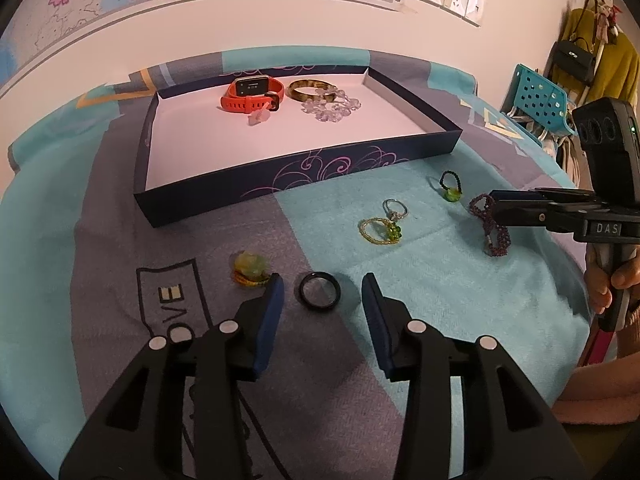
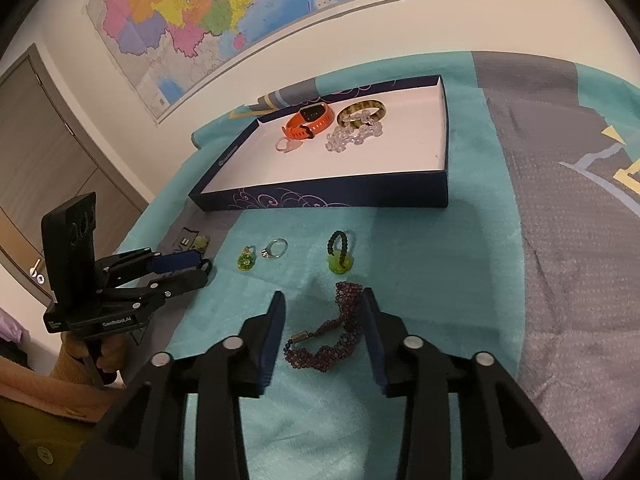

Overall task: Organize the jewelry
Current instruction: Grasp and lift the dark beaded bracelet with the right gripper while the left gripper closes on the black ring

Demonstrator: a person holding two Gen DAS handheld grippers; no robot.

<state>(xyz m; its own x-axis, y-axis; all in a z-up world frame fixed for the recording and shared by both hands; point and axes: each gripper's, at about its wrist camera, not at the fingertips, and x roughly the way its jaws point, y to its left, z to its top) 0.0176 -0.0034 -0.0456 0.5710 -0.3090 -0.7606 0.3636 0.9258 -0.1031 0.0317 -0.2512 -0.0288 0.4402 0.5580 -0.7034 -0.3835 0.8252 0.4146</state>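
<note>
Left gripper [image 2: 200, 268] marked "GenRoboLAI"

Both wrist views look low and close over the cloth-covered surface [image 1: 460, 280] toward the far wall. The left view sits further left, the right view further right. Both share the tray [image 1: 280, 184] [image 2: 340, 194] and the loose rings near it.

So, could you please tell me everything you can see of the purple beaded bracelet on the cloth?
The purple beaded bracelet is a thick twisted rope of small dark purple beads with a metal-looking barrel clasp at one end. It lies unfastened and curled on the turquoise part of the cloth, outside the box. The right gripper is open around it, one finger on each side; the right finger looks to be touching the beads.
</note>
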